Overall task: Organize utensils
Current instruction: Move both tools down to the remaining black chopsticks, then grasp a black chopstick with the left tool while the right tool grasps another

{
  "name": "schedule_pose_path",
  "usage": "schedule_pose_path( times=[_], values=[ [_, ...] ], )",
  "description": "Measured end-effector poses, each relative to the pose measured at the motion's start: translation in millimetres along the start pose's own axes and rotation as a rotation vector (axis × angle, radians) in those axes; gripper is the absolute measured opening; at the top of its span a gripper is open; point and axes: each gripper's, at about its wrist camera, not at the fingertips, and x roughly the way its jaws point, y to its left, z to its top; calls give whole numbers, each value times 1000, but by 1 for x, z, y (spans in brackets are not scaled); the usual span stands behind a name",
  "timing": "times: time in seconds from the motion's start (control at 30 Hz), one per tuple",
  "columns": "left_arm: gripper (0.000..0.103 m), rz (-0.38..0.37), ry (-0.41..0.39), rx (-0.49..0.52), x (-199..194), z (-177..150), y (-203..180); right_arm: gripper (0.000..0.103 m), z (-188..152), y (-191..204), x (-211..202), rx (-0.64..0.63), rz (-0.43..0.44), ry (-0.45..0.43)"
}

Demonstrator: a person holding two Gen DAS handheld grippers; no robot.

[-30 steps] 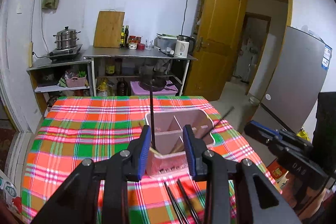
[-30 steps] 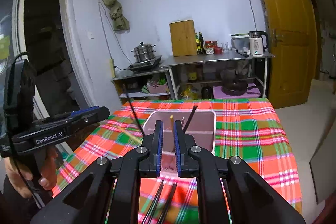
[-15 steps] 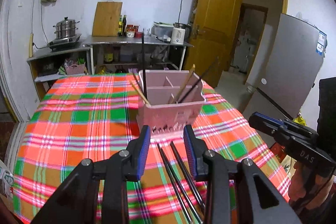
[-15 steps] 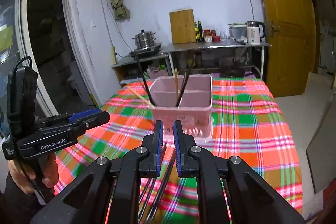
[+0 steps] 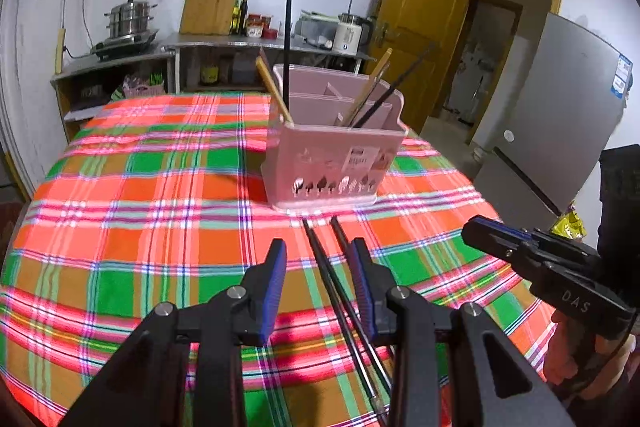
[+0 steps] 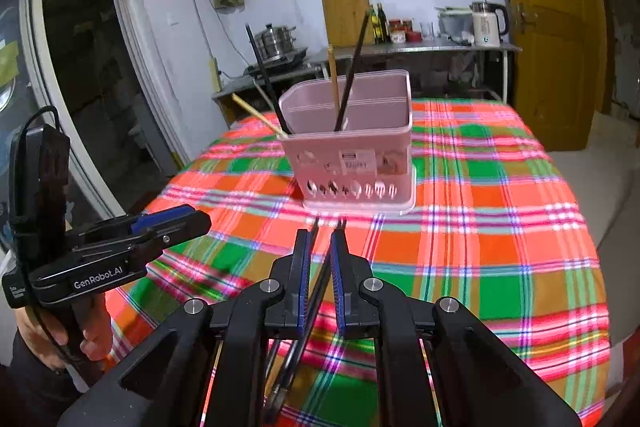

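A: Nearest, the left gripper point(image 5: 320, 287) hangs with its jaws spread wide, empty, over two black chopsticks point(image 5: 340, 291) lying on the plaid tablecloth point(image 5: 132, 195).

B: The right gripper point(image 6: 320, 279)?

A: Nearly closed, holding nothing. The thin sticks could slip or roll when pinched flat.

B: Beyond?

A: The pink holder point(image 5: 336, 155) holds several chopsticks; its compartments' bottoms are hidden.

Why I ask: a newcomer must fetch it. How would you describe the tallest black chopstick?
On the plaid tablecloth stands a pink utensil holder. At its left corner one black chopstick rises nearly straight up; the other sticks there all lean.
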Motion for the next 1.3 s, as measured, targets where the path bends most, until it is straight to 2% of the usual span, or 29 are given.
schedule_pose_path(
  times=[0.3,0.6,1.0,1.3],
  values=[
    [34,7,88,-6,37,-15,1,10,-20,-2,39,6,5,111],
    [34,16,162,6,66,-28,-3,10,-32,-6,68,9,6,185],
    [34,33,195,10,83,-32,-2,10,-36,-10,89,18,11,230],
    [34,45,191,25,85,-31,-6,10,-33,-16,84,37,12,207]
  ],
)
